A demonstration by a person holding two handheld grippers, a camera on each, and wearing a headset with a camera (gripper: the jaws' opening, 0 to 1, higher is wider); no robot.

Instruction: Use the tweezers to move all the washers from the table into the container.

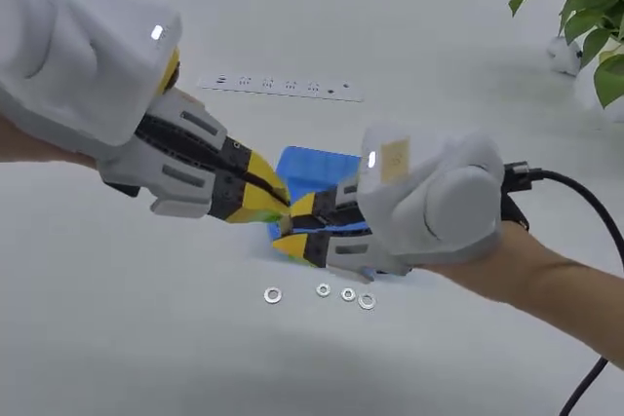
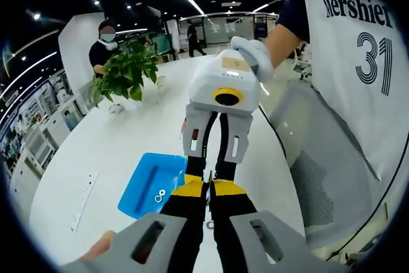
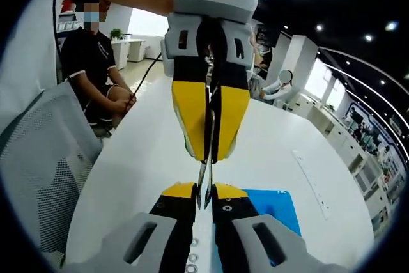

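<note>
Between right gripper (image 3: 204,193) jaws, tweezers (image 3: 209,148) end.

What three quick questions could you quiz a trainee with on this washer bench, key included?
1. How many washers lie on the table in the head view?
2. True or false: those washers lie beyond the blue container, away from the person.
3. Where are the tweezers? A flat on the table; B clamped by the left gripper; C inside the container.
Key: 1 four; 2 false, they lie on its near side; 3 B.
</note>
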